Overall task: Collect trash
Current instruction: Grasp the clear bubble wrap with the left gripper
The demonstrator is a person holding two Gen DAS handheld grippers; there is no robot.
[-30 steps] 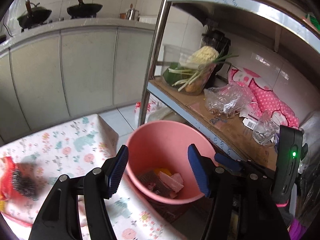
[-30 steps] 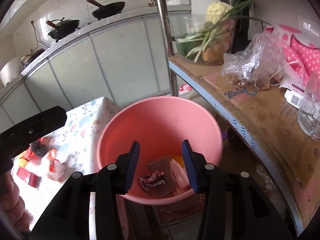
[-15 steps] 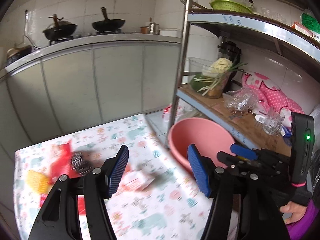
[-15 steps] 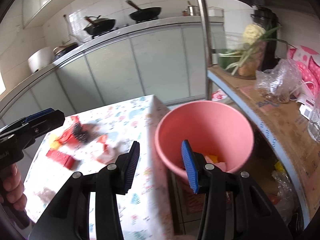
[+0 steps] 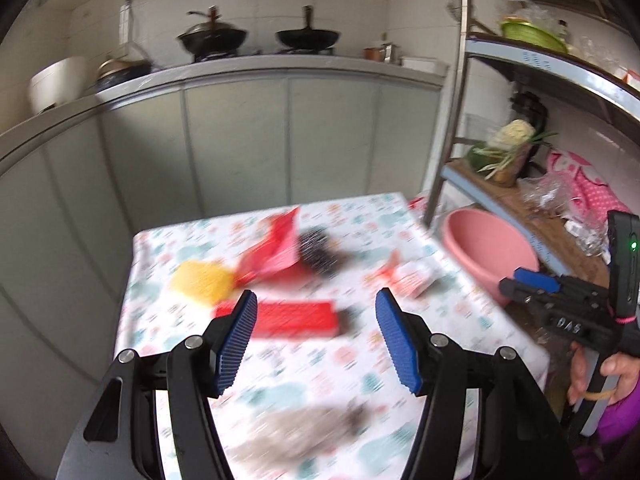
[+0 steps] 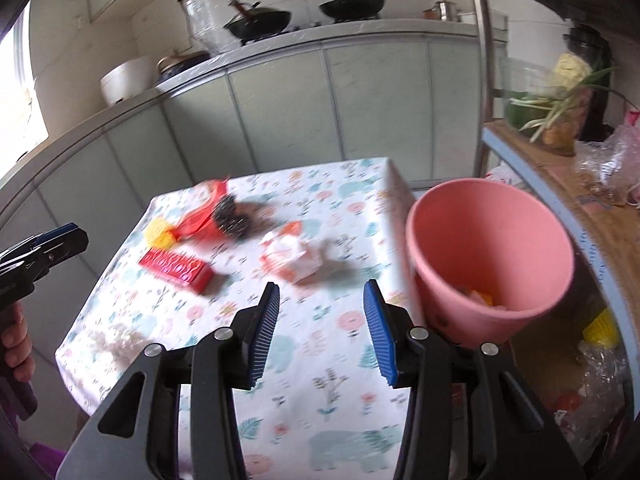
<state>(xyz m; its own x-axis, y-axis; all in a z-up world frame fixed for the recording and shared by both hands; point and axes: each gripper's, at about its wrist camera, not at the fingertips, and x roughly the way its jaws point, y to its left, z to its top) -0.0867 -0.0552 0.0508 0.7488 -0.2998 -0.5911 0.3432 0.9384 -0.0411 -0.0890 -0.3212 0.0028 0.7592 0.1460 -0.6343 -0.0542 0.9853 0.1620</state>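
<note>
1. The left gripper (image 5: 316,338) hangs above the near part of a small table (image 5: 400,368), its two black arms spread with nothing between the ribbed blue pads (image 5: 236,340). It points forward and slightly down at the tabletop.
2. The right gripper (image 6: 322,332) is held the same way over the table's right side, blue pads (image 6: 264,334) parted and empty. In the left wrist view it shows from the side, gripped in the person's hand (image 5: 600,372) beside the table's right edge.
3. The table wears a glossy white cloth (image 6: 328,344) printed with small pastel flowers and animals.
4. Trash lies on the cloth, blurred in both views. From the left: a rounded yellow lump (image 5: 202,282), a long flat red box (image 5: 296,318) lying just in front of it, and a crumpled red wrapper (image 5: 276,248) behind them.
5. A dark, wiry scouring ball (image 5: 316,250) sits against the wrapper's right side.
6. Further right, apart from these, is a crumpled white and red packet (image 6: 290,256), nearest the right gripper.
7. A greyish-brown fuzzy patch (image 5: 308,436) lies at the near edge, under the left gripper; what it is cannot be told.
8. A smooth pink plastic bucket (image 6: 436,240) stands just beside the table's right edge, below a metal shelf rack (image 6: 544,184). Yellow and pale scraps (image 6: 478,296) lie in its bottom.
</note>
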